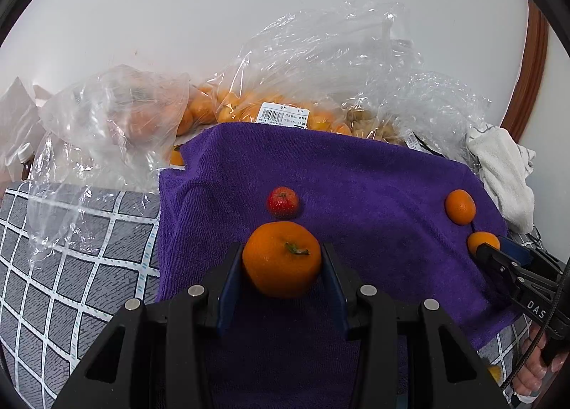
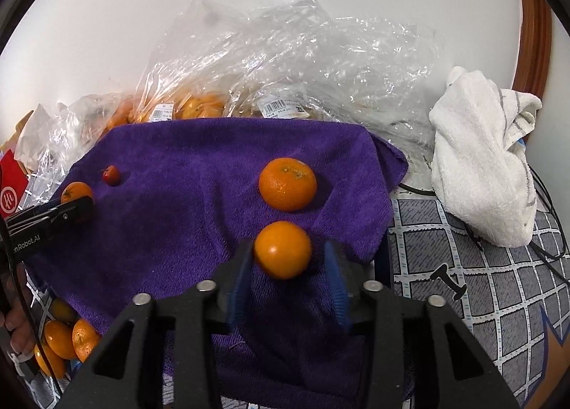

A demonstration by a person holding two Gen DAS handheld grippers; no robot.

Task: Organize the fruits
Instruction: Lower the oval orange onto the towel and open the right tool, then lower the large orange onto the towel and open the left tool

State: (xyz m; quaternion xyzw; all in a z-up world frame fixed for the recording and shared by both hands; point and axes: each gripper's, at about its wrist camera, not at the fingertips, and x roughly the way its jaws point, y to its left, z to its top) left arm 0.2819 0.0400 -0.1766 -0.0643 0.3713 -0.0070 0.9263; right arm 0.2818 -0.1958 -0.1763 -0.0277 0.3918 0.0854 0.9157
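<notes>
A purple towel covers the work area. My left gripper is shut on a stemmed tangerine, both pads touching it. A small red fruit lies just beyond it. In the right wrist view, a small tangerine sits between the jaws of my right gripper; the left pad touches it and a gap shows at the right pad, so the jaws are open. A larger tangerine lies beyond. The left gripper with its tangerine shows at the left.
Clear plastic bags of tangerines are piled at the back against the wall. A white cloth lies at the right. A grey checked cover lies under the towel. Several tangerines sit low left.
</notes>
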